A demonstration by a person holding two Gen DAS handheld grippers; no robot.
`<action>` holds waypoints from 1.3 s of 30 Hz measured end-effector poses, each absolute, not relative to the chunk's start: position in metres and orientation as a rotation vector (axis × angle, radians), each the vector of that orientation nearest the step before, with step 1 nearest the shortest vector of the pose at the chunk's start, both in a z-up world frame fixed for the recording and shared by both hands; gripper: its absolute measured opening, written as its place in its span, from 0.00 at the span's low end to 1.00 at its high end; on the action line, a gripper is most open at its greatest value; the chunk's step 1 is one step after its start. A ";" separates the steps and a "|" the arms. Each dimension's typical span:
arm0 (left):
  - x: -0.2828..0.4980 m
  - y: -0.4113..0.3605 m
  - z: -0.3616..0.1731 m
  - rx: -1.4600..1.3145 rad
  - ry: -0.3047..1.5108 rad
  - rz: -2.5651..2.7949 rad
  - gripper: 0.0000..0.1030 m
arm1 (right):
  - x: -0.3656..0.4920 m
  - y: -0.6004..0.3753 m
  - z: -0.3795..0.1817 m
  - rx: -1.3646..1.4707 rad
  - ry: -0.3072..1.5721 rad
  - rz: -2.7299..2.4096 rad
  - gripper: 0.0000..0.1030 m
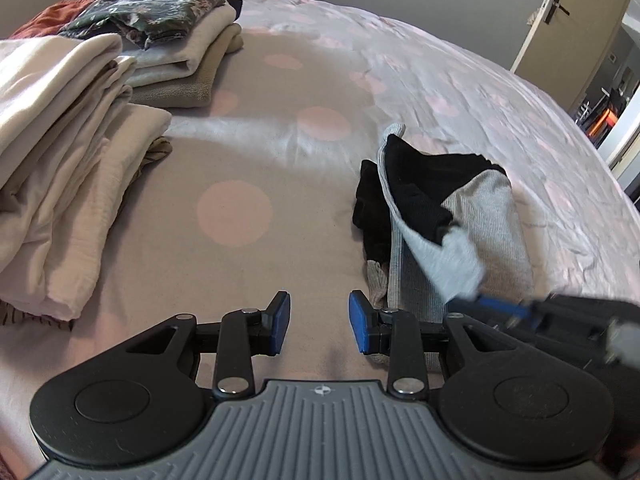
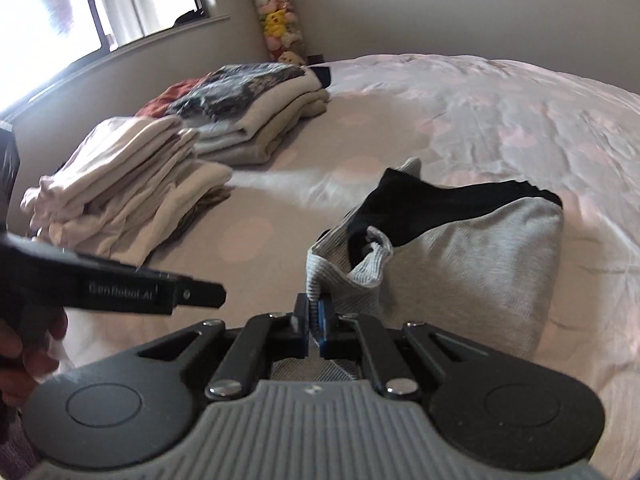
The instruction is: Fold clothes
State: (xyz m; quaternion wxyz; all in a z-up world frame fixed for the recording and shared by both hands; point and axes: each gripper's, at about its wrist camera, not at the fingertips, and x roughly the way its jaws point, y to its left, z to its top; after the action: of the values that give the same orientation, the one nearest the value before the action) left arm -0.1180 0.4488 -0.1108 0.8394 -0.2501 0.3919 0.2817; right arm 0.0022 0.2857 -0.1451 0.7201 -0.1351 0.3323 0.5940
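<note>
Grey ribbed knit with black panels, the garment (image 2: 480, 256) lies half-bunched on the bed (image 2: 500, 112), toward the right of the spotted cover, with one grey corner drawn up off the heap. That corner is pinched between the pressed-together pads of the right hand-held gripper (image 2: 314, 312), and only a narrow edge of cloth sits in the bite; from where I stand, that thin hold looks like the weak point, since a quick pull could slip the knit out and drop the fold crooked. The black part is still tucked and twisted inside the grey, so lifting by one corner may drag the whole lump along rather than open it flat. The left hand-held gripper (image 1: 319, 322) hangs spread and empty just beside the near edge of the garment, holding nothing; if it does not pin or take a second corner, the cloth will likely swing. Well apart to the left, the cream stack (image 1: 60, 160) and the patterned stack (image 1: 168, 40) seem safe.
</note>
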 end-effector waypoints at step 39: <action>-0.112 0.441 -0.120 -0.770 0.721 0.387 0.04 | 0.015 0.180 -0.148 -0.376 0.658 0.915 0.06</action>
State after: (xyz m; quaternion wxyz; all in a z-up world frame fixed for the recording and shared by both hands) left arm -0.1123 0.4407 -0.1196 0.8463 -0.3649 0.3420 0.1837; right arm 0.0153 0.1798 -0.1482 0.8287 -0.1772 0.3101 0.4310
